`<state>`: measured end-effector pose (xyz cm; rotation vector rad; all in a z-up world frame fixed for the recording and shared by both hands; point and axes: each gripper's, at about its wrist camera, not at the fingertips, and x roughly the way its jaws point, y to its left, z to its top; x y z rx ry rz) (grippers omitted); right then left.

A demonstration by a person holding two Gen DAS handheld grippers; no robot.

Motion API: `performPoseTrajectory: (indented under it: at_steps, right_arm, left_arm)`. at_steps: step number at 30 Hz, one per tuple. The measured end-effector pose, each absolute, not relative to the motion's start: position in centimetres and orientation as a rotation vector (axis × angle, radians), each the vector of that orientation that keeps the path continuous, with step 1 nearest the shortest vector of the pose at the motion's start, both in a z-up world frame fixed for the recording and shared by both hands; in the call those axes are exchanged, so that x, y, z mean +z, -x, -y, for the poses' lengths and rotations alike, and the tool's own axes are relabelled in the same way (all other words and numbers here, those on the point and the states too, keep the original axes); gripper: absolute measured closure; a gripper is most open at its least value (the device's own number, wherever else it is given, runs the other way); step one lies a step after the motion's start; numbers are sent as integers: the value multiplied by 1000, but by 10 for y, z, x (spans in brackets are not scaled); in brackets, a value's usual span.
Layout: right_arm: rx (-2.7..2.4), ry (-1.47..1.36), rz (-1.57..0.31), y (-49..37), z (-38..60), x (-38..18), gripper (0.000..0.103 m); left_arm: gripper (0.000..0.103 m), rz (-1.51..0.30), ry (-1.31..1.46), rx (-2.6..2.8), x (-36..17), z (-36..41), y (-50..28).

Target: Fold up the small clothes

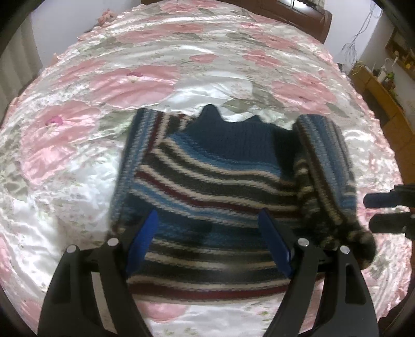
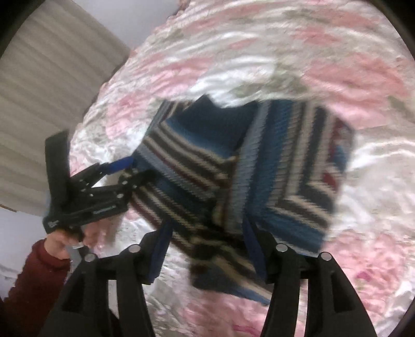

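Open floral bedspread [image 1: 77, 160] surrounds the striped sweater [image 1: 207, 181] on all sides — unobstructed passage. Above the sweater, the left gripper [image 1: 210, 233] and right gripper [image 2: 207, 248] — jaws spread — occupy its near edge.

Floral bedspread [image 1: 207, 64], wooden headboard [image 1: 298, 15], curtain [image 2: 52, 90]

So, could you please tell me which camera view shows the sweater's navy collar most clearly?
The left wrist view: the navy collar of the striped sweater faces the camera, sharp and unobstructed on the bedspread. The right wrist view shows it only at an angle, blurred by motion.
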<state>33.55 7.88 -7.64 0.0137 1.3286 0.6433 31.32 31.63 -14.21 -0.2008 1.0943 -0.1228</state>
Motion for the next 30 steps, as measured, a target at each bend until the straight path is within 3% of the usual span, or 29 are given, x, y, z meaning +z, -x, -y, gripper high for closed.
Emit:
performPoseTrajectory:
  at_steps: [10, 20, 26, 30]
  right_arm:
    - [423, 3, -1316, -329, 10, -95, 45]
    - [419, -66, -1319, -323, 50, -120, 45]
    - [404, -85, -1329, -321, 64, -129, 45]
    - [392, -95, -1333, -321, 68, -131, 45]
  left_arm:
    - [19, -1173, 288, -314, -152, -231, -336]
    - [20, -1273, 337, -369, -182, -187, -359]
    - [49, -1280, 342, -352, -187, -181, -361]
    - [77, -1242, 372, -355, -180, -186, -359]
